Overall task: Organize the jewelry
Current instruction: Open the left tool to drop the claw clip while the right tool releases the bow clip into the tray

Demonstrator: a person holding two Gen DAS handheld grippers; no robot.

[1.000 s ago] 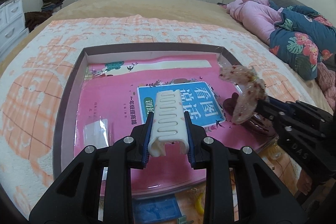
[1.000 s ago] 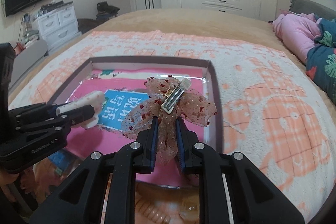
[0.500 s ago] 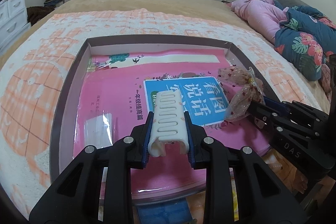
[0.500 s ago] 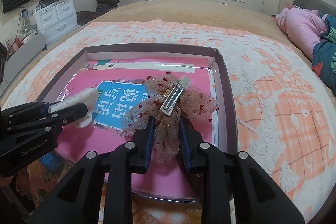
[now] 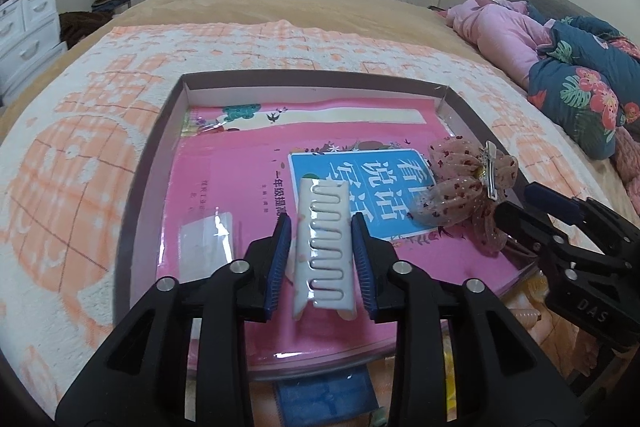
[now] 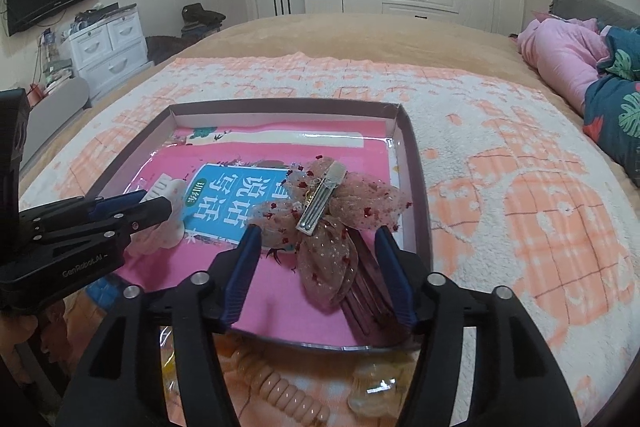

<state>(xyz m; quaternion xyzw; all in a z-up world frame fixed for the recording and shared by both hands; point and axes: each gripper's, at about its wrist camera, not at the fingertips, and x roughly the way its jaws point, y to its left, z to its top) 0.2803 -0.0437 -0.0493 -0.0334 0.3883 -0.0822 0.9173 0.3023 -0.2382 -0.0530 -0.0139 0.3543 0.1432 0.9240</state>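
A white hair claw clip lies on the pink book inside the shallow box. My left gripper is open, its blue pads just clear of the clip's sides. A pink tulle bow clip with a metal clasp rests on the book near the box's right wall. My right gripper is open wide around the bow, not touching it. A dark red comb lies under the bow. The bow and right gripper also show in the left wrist view.
The box sits on a peach-and-white blanket on the bed. A coiled hair tie and a clear clip lie on the blanket before the box. Pink and floral bedding is piled far right. A blue item lies under the book's near edge.
Both grippers lowered toward the book and opened. The white claw clip and the bow clip were let go and now lie on the book.
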